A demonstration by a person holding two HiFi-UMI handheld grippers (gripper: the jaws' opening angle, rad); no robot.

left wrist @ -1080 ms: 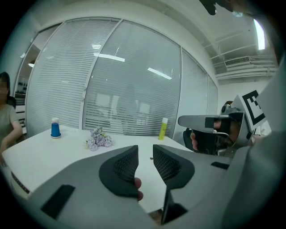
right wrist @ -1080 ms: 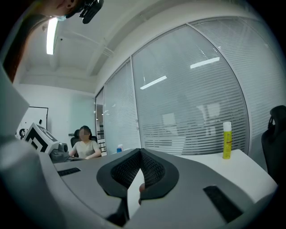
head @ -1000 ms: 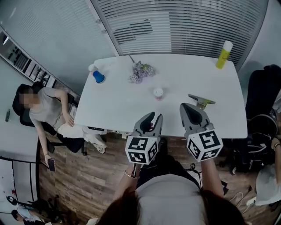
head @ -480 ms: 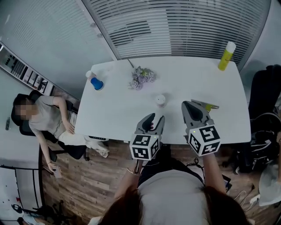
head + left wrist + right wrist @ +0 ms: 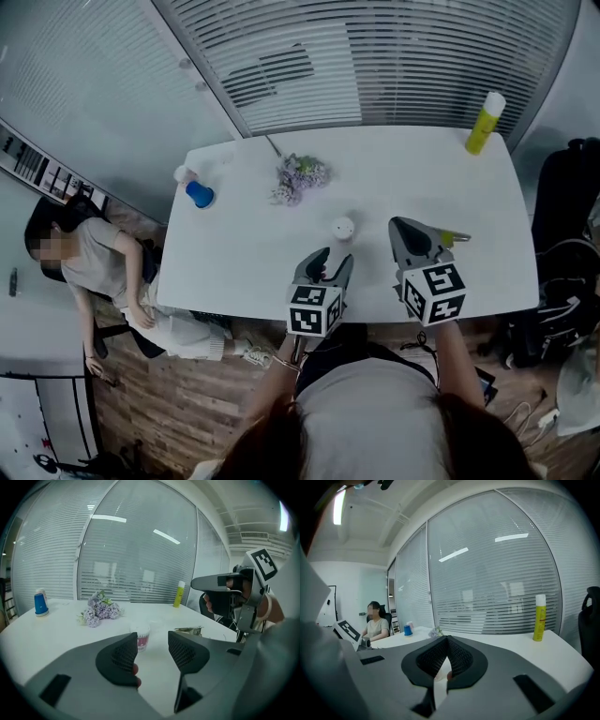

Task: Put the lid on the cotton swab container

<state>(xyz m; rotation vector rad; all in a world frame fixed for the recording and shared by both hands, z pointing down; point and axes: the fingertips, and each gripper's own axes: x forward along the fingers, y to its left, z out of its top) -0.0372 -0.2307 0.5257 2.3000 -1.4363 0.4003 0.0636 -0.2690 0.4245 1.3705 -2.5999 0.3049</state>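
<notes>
Two fingers (image 5: 187, 651) of the left gripper (image 5: 152, 644) stand spread, having just been opening, with nothing pinched between them; through the gap the cotton swab container (image 5: 142, 637) shows upright on the desk (image 5: 244, 244), near but not yet reached. Those of the right gripper (image 5: 446, 656) are pressed together, and I can make out nothing held there. Whether the container already wears its lid, or where a loose lid lies, is too small to tell from any view. By my reading this is the approach: both grippers hang over the desk's near edge, the left lined up with the container. Next the left wants to carry on forward and close around the container to steady it, while the lid has to be found and picked. Farther out on the white desk lie a crumpled packet (image 5: 190, 631), a lilac flower bunch (image 5: 99, 611), a blue cup (image 5: 41, 604) and a yellow bottle (image 5: 539, 618). Beyond is a glass wall with blinds, a wooden floor, and a seated person (image 5: 94, 262) at the left
</notes>
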